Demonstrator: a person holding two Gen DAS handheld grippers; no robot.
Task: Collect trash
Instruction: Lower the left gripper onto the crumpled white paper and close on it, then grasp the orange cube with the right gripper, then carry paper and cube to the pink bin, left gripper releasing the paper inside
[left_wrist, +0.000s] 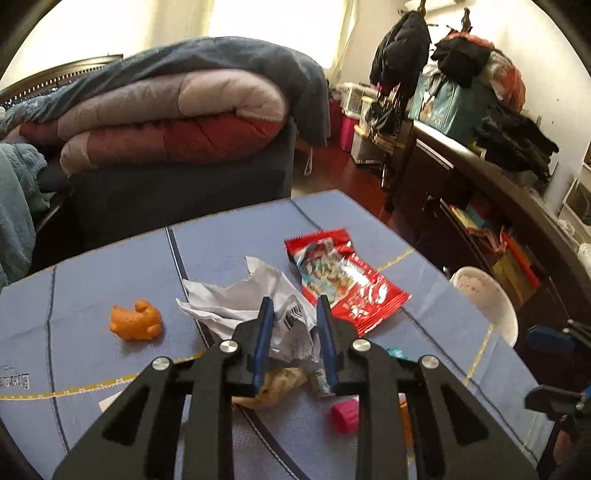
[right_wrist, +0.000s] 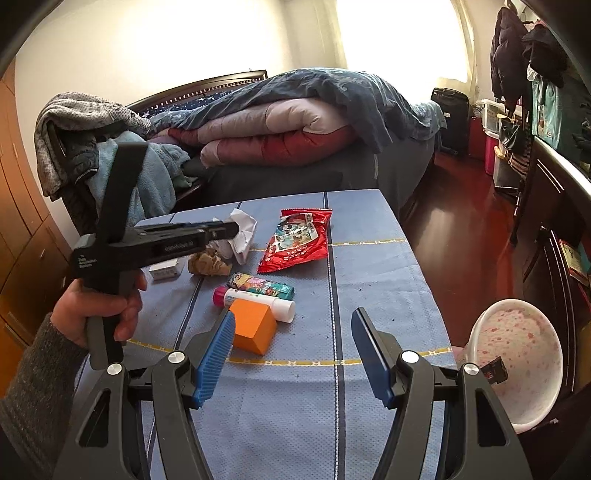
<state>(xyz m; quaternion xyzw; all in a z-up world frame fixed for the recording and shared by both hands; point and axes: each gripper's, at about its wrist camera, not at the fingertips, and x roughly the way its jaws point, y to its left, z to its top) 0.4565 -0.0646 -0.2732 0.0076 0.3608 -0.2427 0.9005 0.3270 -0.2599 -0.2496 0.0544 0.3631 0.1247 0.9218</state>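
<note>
A crumpled white paper (left_wrist: 236, 302) lies on the blue tablecloth (left_wrist: 92, 280), and my left gripper (left_wrist: 294, 301) is shut on its near part. From the right wrist view that gripper (right_wrist: 232, 229) shows side-on, pinching the paper (right_wrist: 245, 230). Beside it lie a red snack bag (left_wrist: 343, 280) (right_wrist: 295, 240), a brown paper wad (right_wrist: 208, 264) and a teal wrapper (right_wrist: 262, 286). My right gripper (right_wrist: 293, 315) stands open above the near table with nothing between its fingers.
An orange animal toy (left_wrist: 136, 321) lies left of the paper. A glue stick (right_wrist: 258, 301), an orange block (right_wrist: 255, 328) and a small white box (right_wrist: 166, 271) are on the table. A white speckled bowl (right_wrist: 517, 365) sits off its right edge. A bed stands behind.
</note>
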